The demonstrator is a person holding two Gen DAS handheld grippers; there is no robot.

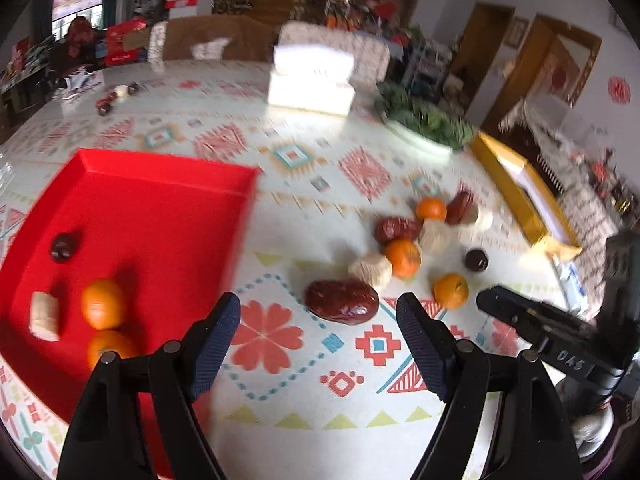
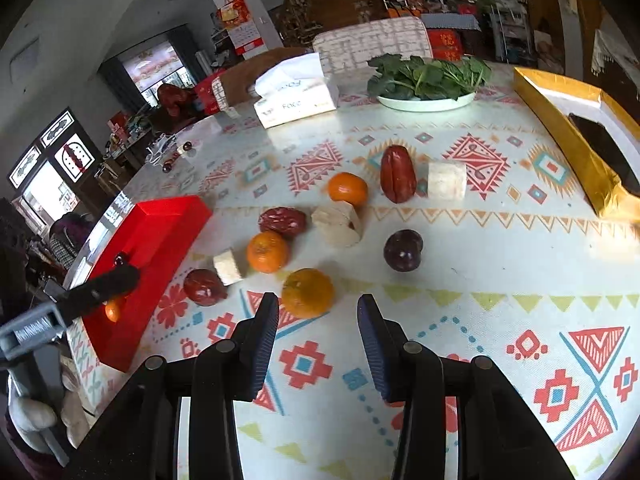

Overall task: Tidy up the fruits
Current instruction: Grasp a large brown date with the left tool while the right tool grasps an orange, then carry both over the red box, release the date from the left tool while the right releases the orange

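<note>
Both pairs of tongs hang above the worktop (image 2: pixel 460 280) with their fingers apart and nothing between them.

The left tongs (image 1: pixel 318 312) sit over the patterned cloth just beside the right edge of the red tray (image 1: pixel 160 208). The tray lies at the left edge of the worktop. It holds two oranges (image 1: pixel 103 303) touching each other near its front, a pale block (image 1: pixel 45 316) near its left wall and a dark plum (image 1: pixel 63 246) further back. Just ahead of the left tongs a large red date (image 1: pixel 341 301) lies on the cloth.

The right tongs (image 2: pixel 318 310) point at the loose pile in the middle of the worktop. The nearest orange (image 2: pixel 307 292) lies just ahead of the left finger. Behind it, towards the tray, come a small date (image 2: pixel 204 286) touching a pale cube (image 2: pixel 228 267), then another orange (image 2: pixel 267 251) and a wrinkled date (image 2: pixel 282 221). A pale chunk (image 2: pixel 338 224) sits near the middle, with a dark plum (image 2: pixel 403 255) apart to its right. Further back stand an orange (image 2: pixel 347 189), a long date (image 2: pixel 397 179) and a pale cylinder (image 2: pixel 447 180).

At the far edge are a tissue box (image 2: pixel 294 94) and a plate of greens (image 2: pixel 428 80); a gold box (image 2: pixel 580 136) lies along the right edge.
</note>
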